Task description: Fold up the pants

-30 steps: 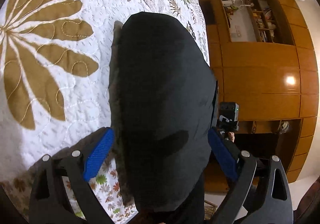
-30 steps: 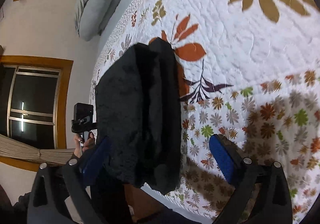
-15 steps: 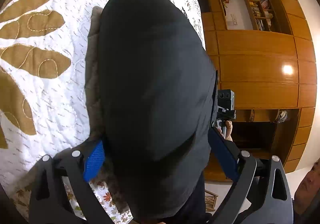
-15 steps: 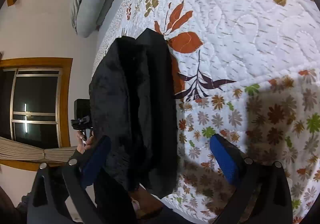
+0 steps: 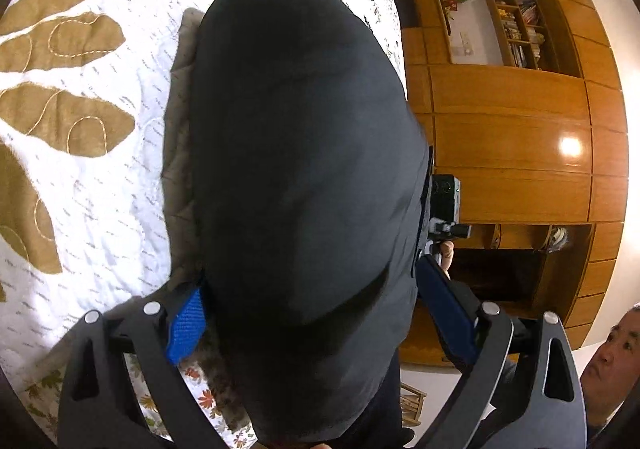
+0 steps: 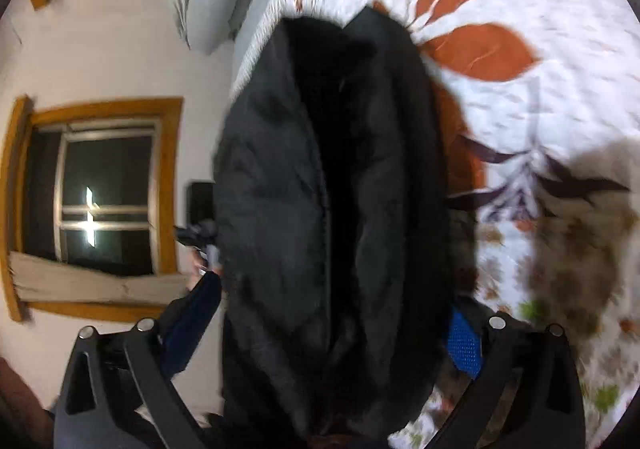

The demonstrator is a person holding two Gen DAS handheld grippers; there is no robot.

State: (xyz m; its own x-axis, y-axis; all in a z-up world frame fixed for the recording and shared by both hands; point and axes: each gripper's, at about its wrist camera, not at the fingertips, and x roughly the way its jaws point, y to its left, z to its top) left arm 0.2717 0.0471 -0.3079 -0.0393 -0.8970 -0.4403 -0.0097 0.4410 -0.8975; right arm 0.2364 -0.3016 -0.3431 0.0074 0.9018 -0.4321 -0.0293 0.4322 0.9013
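Observation:
The black pants [image 5: 296,185] lie folded in a thick bundle on the floral quilt [image 5: 80,169], near the bed's edge. In the left wrist view my left gripper [image 5: 308,313] is wide open, with the bundle between its blue pads [image 5: 186,319]. In the right wrist view the pants [image 6: 332,209] show as stacked dark layers, and my right gripper [image 6: 328,325] is wide open around their near end, its blue pad [image 6: 464,345] at the right side. Neither gripper is closed on the cloth.
A wooden wardrobe and shelves [image 5: 512,129] stand beyond the bed edge. A person's face [image 5: 612,357] shows at lower right. A grey pillow [image 6: 212,1] lies at the bed's head, beside a window [image 6: 100,189]. The other gripper's camera [image 5: 446,201] shows past the bundle.
Both grippers have moved in toward the pants bundle, so that it now sits between their open fingers. The right wrist view is blurred by motion.

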